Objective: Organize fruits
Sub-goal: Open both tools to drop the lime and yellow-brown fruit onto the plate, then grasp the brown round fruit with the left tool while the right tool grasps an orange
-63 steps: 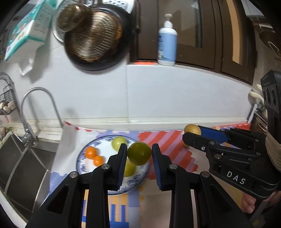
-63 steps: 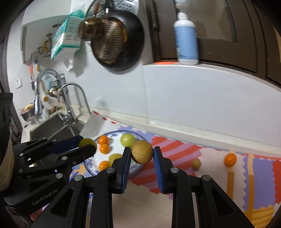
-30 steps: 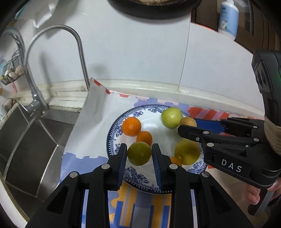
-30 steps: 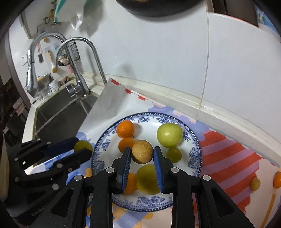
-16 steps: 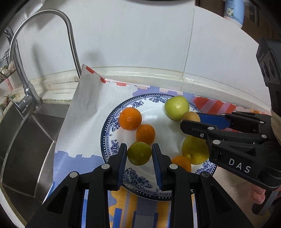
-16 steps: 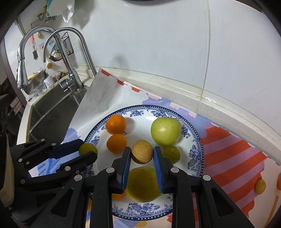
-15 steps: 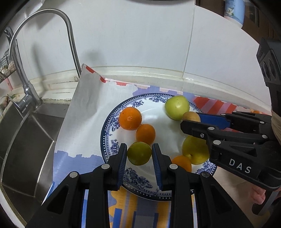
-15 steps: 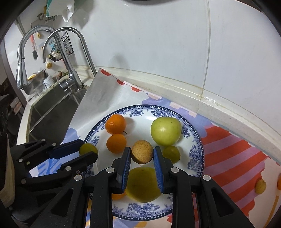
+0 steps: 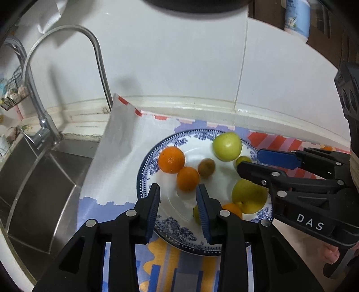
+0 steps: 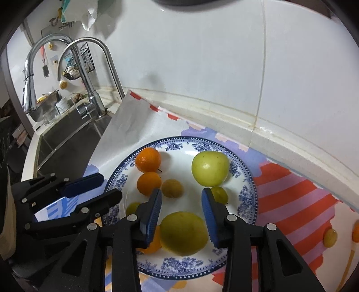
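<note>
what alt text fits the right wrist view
The right tool hangs open and empty over a blue-rimmed plate of oranges and green fruit, with the open left tool beside it and a sink behind.

One readable mark: "DAS".

You can read the white capital letters "DAS" on the black body of the right tongs (image 9: 258,160), low on their near side in the left wrist view, spaced wide and tilted slightly downhill to the right. The white and blue bottle (image 9: 296,18) at the top right of that view carries a printed label with a small picture, but its writing is too blurred for you to read. The right wrist view gives you no lettering you can make out, neither on the left tongs (image 10: 108,187) nor on the items hanging by the tap.
</note>
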`<state>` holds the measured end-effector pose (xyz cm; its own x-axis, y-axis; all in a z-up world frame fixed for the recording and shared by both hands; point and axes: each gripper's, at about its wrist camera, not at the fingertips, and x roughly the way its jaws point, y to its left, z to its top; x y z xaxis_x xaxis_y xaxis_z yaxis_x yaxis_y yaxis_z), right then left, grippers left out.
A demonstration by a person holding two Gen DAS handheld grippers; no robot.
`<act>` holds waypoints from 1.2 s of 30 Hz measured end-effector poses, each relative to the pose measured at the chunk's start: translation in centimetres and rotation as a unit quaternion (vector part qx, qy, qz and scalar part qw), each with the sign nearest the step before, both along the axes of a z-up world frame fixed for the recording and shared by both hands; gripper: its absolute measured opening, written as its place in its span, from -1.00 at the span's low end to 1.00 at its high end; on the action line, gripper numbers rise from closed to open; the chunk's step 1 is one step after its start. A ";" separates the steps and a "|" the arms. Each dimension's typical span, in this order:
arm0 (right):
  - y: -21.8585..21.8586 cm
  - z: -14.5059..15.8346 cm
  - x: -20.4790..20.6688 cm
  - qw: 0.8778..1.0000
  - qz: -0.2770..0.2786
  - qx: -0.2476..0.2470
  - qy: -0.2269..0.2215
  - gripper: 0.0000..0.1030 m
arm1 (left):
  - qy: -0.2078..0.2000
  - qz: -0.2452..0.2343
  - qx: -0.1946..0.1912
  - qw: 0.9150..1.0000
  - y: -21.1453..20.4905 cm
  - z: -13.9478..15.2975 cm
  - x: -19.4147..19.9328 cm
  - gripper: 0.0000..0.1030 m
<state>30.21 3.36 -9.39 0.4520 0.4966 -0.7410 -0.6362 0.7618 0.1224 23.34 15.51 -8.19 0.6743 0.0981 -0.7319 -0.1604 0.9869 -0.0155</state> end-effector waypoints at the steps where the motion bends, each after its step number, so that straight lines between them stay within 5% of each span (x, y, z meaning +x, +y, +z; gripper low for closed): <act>1: -0.3 0.3 -0.3 1.000 -0.002 0.001 -0.005 -0.26 | -0.004 0.001 0.001 1.000 0.0 0.3 -0.2 -0.30; 14: -4.6 4.4 -4.4 0.997 -0.043 0.019 -0.062 -0.26 | -0.058 -0.014 0.006 0.998 -3.0 3.8 -4.1 0.16; 22: -8.2 6.7 -7.5 0.991 -0.085 0.033 -0.098 0.02 | -0.082 -0.029 0.006 0.996 -5.3 5.5 -6.6 0.44; 27: -10.5 7.8 -9.6 0.985 -0.118 0.045 -0.120 0.27 | -0.086 -0.044 0.009 0.995 -7.0 6.1 -7.7 0.52; 36: -15.6 8.0 -11.7 0.968 -0.198 0.040 -0.147 0.31 | -0.103 -0.067 0.026 0.992 -10.5 6.8 -9.0 0.58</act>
<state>18.48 -12.22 -1.38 0.8044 0.2911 -0.5179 -0.3121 0.9488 0.0486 14.34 4.98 -1.43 0.8188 0.0310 -0.5732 -0.0255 0.9995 0.0176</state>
